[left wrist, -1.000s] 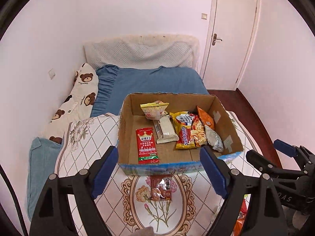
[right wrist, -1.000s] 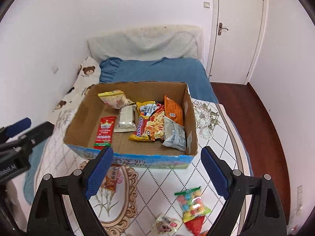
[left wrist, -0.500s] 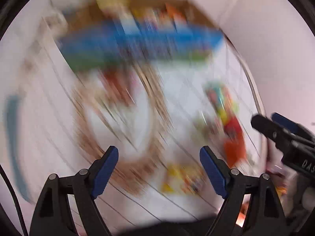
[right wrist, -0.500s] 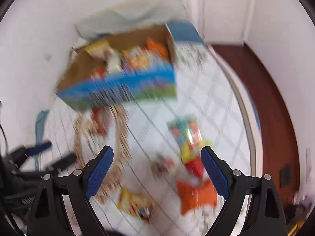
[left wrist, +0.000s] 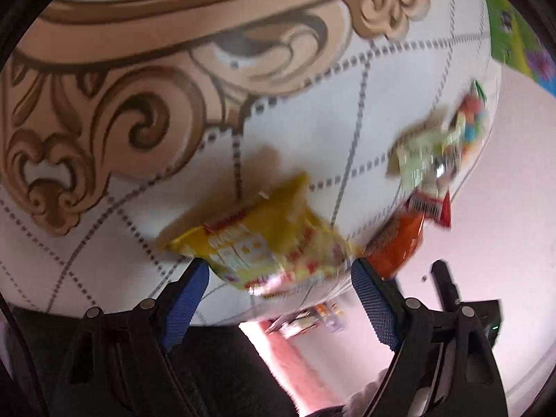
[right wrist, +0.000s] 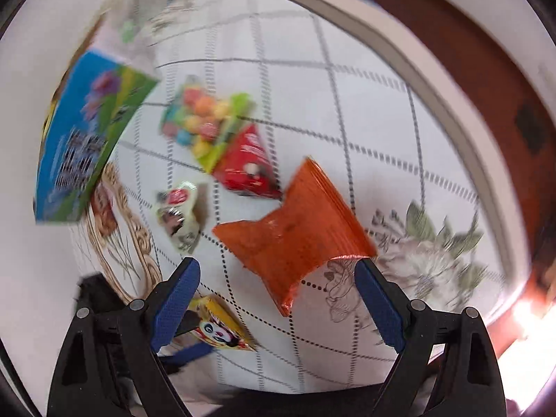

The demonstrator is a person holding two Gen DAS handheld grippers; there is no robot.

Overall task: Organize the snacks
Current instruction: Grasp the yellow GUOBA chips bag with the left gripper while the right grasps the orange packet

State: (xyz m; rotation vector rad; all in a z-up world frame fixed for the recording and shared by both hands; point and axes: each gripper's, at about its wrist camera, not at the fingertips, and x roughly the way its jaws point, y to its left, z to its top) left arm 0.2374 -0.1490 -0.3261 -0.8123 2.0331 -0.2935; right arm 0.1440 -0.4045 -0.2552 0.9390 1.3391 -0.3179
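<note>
My left gripper (left wrist: 279, 269) is open, just over a yellow snack packet (left wrist: 264, 246) lying on the patterned bedspread (left wrist: 295, 111); the packet sits between the blue pads. My right gripper (right wrist: 276, 271) is open above an orange packet (right wrist: 292, 232). Beside it lie a red packet (right wrist: 248, 166), a bag of coloured candy balls (right wrist: 205, 121) and a small pale wrapper (right wrist: 179, 213). The yellow packet (right wrist: 219, 326) shows at lower left of the right wrist view. The orange packet (left wrist: 399, 243) and the pale wrapper (left wrist: 424, 163) also show in the left wrist view.
The snack box's blue and green side (right wrist: 87, 139) is at the left of the right wrist view. The bed edge (right wrist: 399, 52) and brown floor (right wrist: 469, 27) run along the upper right. Both views are blurred by motion.
Both grippers have swung down from facing the cardboard box to close over the loose packets on the bedspread. Both stay open.
</note>
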